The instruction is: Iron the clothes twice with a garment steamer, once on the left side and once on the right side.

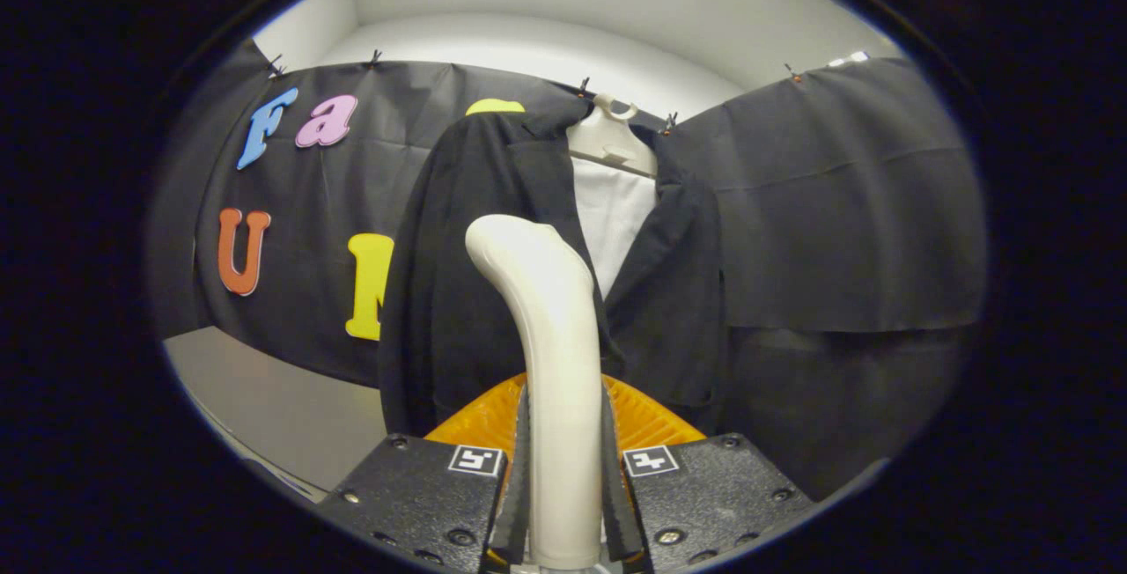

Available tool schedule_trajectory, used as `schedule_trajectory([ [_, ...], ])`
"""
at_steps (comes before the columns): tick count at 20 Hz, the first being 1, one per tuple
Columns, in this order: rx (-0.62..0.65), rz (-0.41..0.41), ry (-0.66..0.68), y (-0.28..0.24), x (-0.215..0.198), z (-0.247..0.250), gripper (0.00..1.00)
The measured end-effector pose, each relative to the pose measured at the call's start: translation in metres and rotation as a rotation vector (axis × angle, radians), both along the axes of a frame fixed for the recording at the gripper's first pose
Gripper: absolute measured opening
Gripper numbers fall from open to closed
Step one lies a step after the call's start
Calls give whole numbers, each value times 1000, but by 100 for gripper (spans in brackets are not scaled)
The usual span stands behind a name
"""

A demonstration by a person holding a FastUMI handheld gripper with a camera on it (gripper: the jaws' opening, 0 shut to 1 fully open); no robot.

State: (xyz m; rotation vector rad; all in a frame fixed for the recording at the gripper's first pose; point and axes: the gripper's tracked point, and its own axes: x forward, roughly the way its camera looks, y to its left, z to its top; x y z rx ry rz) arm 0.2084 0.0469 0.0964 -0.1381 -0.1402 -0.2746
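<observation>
Gripper view: we see the tool point(563, 477) with its two fingers point(518, 477) pressed against either side of a pale steamer point(550, 363), pinching its handle between them. The steamer rises upright from the fingers and curves forward at the top, its head pointing toward a dark jacket point(458, 292). The jacket hangs just beyond the steamer on a white hanger point(612, 138), open at the front over a white shirt point(612, 222). The steamer's head sits in front of the jacket's left panel, beside the lapel; we cannot tell if it touches the cloth. An orange ribbed part point(643, 420) shows behind the fingers, low in front of the jacket
</observation>
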Motion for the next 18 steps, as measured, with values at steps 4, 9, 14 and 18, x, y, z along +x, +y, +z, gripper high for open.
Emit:
schedule_trajectory([
  [4,15,-9,47,-7,-1,-24,37],
  [9,22,-25,101,-17,5,-59,37],
  [14,15,-34,171,-25,-2,-105,37],
  [18,25,-44,218,-31,0,-132,37],
])
